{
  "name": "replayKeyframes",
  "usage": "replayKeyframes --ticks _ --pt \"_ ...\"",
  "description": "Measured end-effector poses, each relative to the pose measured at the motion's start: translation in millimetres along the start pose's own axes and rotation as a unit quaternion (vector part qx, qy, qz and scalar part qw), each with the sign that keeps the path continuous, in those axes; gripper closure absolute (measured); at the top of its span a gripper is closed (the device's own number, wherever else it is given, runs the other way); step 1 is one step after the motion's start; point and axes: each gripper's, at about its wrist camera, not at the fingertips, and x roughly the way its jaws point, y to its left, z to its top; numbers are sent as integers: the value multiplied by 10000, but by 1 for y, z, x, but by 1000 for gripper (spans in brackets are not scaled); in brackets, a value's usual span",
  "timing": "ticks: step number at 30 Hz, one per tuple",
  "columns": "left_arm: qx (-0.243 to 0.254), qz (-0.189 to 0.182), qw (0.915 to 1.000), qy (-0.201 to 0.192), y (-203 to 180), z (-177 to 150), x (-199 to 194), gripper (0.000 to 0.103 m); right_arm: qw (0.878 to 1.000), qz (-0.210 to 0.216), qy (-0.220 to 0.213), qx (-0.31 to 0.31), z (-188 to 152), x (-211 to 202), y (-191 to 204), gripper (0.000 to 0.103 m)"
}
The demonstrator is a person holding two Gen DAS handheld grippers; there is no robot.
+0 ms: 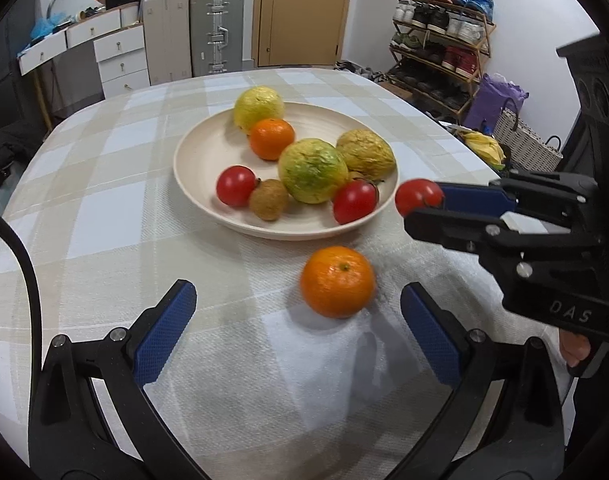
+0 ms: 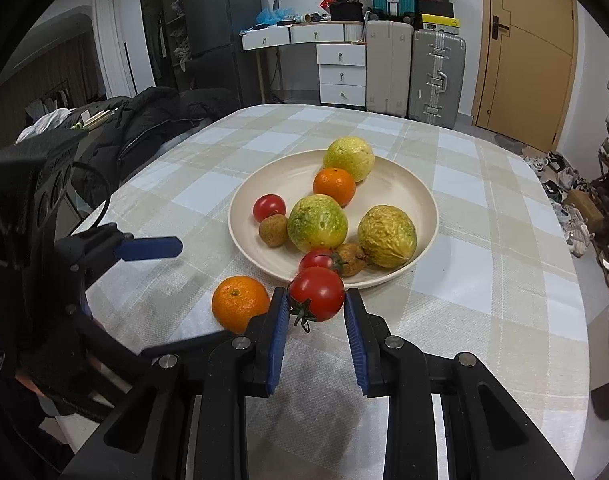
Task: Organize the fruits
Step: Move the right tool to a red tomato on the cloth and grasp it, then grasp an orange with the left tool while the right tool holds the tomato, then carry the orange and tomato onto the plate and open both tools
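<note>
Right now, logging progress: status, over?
Right gripper shut on tomato, near plate rim. Left gripper open, orange between fingers. Nothing blocking.

Both fisheye views are evenly and brightly lit by soft indoor light from above, with straight lines bowing outward and a black vignette filling the corners. The loose orange mandarin (image 1: 338,281) looks slightly smeared by motion blur and casts a soft grey shadow toward the camera on the beige-and-white checked tablecloth (image 1: 116,184). Small highlights glint on the glossy red tomato (image 2: 317,294), while the cream round plate (image 2: 400,188) stays sharp without glare.
</note>
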Motion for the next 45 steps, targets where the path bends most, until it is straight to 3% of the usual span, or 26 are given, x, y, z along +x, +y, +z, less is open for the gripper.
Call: replayKeyframes --ticks 7,10,13,14,15,16,23,34,41,45 --pt "-97 -149 9996 208 -3 0 11 1 10000 6 -1 15 0 0 -4 74" --pt "-125 -290 9992 263 -3 2 17 8 10000 12 35 8 -1 1 -4 74" --pt "-125 -451 9983 335 -3 4 21 28 10000 34 54 -12 -1 2 -2 74" --pt "-144 -481 9983 293 -3 4 20 41 10000 36 57 -21 -2 3 -1 74" --pt "-173 -619 9976 256 -1 4 18 59 10000 43 49 -32 -2 2 -1 74" --pt "-194 -707 9970 254 0 4 18 63 10000 44 47 -40 -2 2 0 74" --pt "-214 -802 9963 223 4 5 18 64 10000 33 38 -30 -2 2 0 74" --pt "11 -566 9981 -259 2 8 -13 64 9999 -12 -96 35 0 -4 -5 74" --pt "-109 -537 9983 -186 9 5 -12 64 9988 104 485 49 -12 23 -14 73" --pt "-103 -542 9983 -190 9 5 -12 64 9984 227 486 155 -14 30 -14 72"
